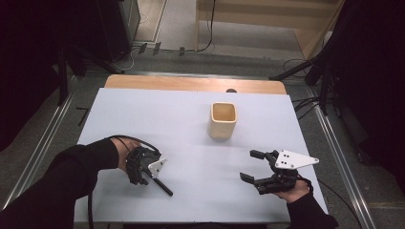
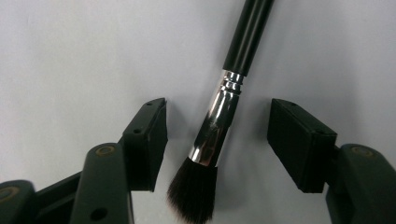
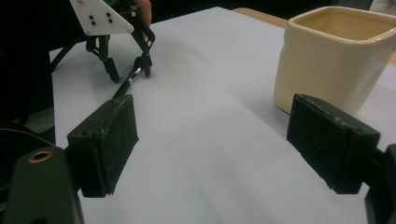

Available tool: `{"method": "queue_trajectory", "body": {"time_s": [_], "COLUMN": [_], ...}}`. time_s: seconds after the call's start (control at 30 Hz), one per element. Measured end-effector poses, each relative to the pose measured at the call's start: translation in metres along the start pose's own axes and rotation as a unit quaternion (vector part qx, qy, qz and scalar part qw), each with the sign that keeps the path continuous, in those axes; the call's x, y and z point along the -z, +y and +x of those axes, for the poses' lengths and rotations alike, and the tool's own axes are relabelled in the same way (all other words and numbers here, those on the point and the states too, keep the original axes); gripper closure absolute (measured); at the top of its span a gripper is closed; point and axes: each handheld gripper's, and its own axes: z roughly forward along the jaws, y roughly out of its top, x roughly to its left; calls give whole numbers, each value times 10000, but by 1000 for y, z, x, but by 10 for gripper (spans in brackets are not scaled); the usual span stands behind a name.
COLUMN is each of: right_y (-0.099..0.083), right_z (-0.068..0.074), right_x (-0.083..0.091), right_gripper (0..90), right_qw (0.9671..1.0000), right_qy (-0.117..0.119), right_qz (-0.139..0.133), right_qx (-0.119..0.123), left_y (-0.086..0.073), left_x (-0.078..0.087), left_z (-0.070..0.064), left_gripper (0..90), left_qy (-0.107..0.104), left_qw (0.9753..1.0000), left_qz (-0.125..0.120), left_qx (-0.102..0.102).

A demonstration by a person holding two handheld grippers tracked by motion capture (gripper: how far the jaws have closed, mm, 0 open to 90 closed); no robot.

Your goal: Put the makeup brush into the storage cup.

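Big white table (image 1: pixel 143 114), and the cream cup (image 1: pixel 223 120) sits mid-table toward the far edge, mouth up, probably so something can be dropped in. The right gripper (image 1: pixel 252 166) hangs wide open over bare table near the front right, holding nothing, looks like it's just waiting. The left gripper (image 2: pixel 217 140) is down low, jaws spread on either side of the makeup brush's (image 2: pixel 219 116) metal collar without touching it. The brush lies flat near the front left.

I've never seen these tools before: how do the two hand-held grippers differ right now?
The left gripper points down at the table with a makeup brush lying between its jaws; the right gripper lies nearly level with nothing between its jaws. The left gripper works far from the cream cup; the right gripper sits nearer it. Both are open.
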Motion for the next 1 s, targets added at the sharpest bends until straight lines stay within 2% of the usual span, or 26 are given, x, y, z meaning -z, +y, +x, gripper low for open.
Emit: {"method": "queue_trajectory", "body": {"time_s": [0.13, 0.27, 0.33, 0.53, 0.63, 0.83, 1.0], "right_y": [0, 0, 0, 0, 0, 0, 0], "right_z": [0, 0, 0, 0, 0, 0, 0], "right_x": [0, 0, 0, -1, -1, -1, 0], "right_gripper": [168, 169, 169, 172, 173, 175, 176], "right_qw": [10000, 10000, 10000, 10000, 10000, 10000, 10000], "right_qy": [1, 3, 2, 8, 7, 8, -5], "right_qz": [10, 13, 13, 26, 26, 27, 32], "right_qx": [-3, 14, 8, 18, 17, 14, 17], "left_y": [1, 1, 1, 1, 1, 2, 2], "left_x": [1, 1, 2, 3, 3, 3, 3], "left_z": [4, 3, 2, 0, -1, -1, -3], "left_gripper": [464, 495, 541, 662, 674, 766, 775], "left_qy": [-6, 26, 32, 3, 27, -45, 12], "left_qw": [9999, 10000, 10000, 10000, 10000, 10000, 9999], "left_qz": [39, 6, 18, -3, 3, 1, -33], "left_qx": [94, 69, 4, 21, 27, 76, 119]}}
